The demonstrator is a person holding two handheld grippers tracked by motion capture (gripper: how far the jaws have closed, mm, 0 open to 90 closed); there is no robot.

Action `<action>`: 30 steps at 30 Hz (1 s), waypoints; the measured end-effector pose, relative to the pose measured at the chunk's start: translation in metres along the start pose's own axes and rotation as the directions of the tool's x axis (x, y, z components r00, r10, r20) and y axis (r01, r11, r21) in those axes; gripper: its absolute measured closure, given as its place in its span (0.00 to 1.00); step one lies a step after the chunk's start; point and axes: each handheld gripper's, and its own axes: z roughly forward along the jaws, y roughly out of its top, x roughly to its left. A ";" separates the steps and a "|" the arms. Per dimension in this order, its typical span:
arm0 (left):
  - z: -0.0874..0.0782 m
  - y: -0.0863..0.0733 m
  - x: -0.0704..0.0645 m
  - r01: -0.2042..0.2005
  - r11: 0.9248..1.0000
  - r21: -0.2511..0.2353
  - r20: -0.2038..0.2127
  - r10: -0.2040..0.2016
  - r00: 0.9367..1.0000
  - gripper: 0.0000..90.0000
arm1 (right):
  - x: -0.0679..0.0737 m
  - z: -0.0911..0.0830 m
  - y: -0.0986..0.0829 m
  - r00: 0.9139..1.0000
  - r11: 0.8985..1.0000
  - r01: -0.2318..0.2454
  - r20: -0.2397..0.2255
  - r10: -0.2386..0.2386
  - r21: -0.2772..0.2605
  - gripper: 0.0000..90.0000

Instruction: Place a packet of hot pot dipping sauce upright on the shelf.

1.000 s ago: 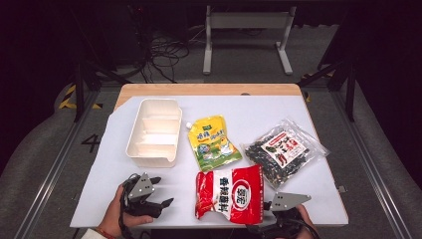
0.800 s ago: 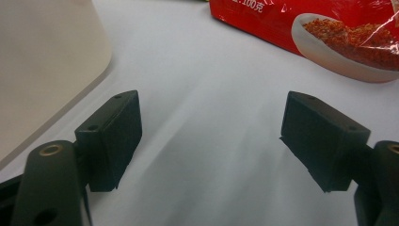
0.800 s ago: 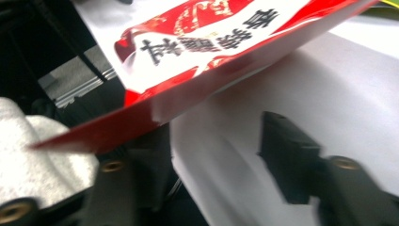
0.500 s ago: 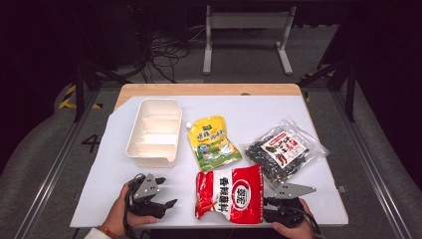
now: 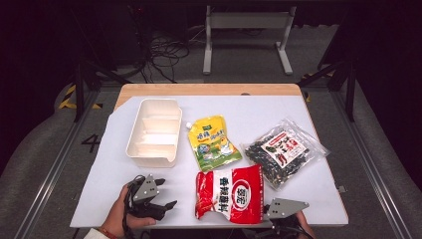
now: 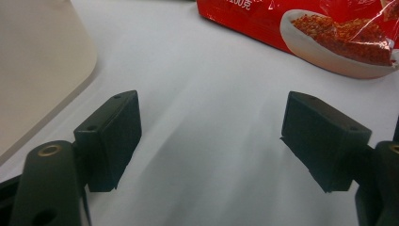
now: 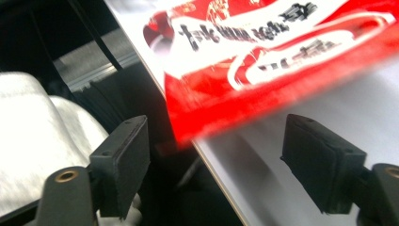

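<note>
A red snack bag (image 5: 230,199) lies flat at the table's front centre, its corner reaching the edge. A yellow pouch (image 5: 213,142) lies behind it, and a clear bag of dark snacks (image 5: 281,151) sits to the right. A white divided tray (image 5: 153,132) stands left of the pouch. My left gripper (image 5: 161,200) rests open on the table at the front left, held by a hand; its jaws stand wide apart (image 6: 211,141) with bare table between them. My right gripper (image 7: 216,162) is open at the front edge (image 5: 284,211), pointing at the red snack bag (image 7: 277,61).
The white table mat (image 5: 308,199) ends in a wooden strip at the back. Dark floor with cables and metal frame legs lies beyond. In the left gripper view the tray's wall (image 6: 37,61) is close on the left and the red bag (image 6: 310,28) ahead right.
My right gripper has slid back and down toward the table's front edge and turned toward the red bag. The left gripper has barely shifted.
</note>
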 end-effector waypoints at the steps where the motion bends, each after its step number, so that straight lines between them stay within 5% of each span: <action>1: 0.000 0.000 0.000 0.002 1.000 0.000 -0.001 -0.002 1.000 0.24 | 0.001 0.001 0.002 1.000 1.000 -0.010 -0.005 0.010 -0.013 0.26; 7: 0.001 0.002 0.001 0.001 1.000 -0.005 0.002 -0.001 1.000 0.24 | 0.001 0.003 0.012 0.997 0.995 -0.068 0.027 0.070 -0.078 0.46; 16: 0.006 0.012 0.000 -0.013 1.000 -0.020 0.022 0.014 1.000 0.23 | -0.019 0.000 0.020 0.995 0.994 -0.077 0.060 0.082 -0.077 0.97; 23: 0.013 0.028 0.001 -0.021 0.999 -0.045 0.036 0.023 0.999 0.22 | -0.029 0.001 0.038 0.997 0.996 0.019 0.071 -0.013 -0.087 0.99; 29: 0.017 0.041 0.006 -0.015 0.997 -0.073 0.041 0.018 0.999 0.22 | -0.025 0.000 0.070 0.981 0.972 0.191 0.063 -0.184 -0.137 1.00; 30: 0.017 0.041 0.006 -0.015 0.997 -0.073 0.041 0.018 0.999 0.22 | -0.025 0.000 0.070 0.981 0.972 0.191 0.063 -0.184 -0.137 1.00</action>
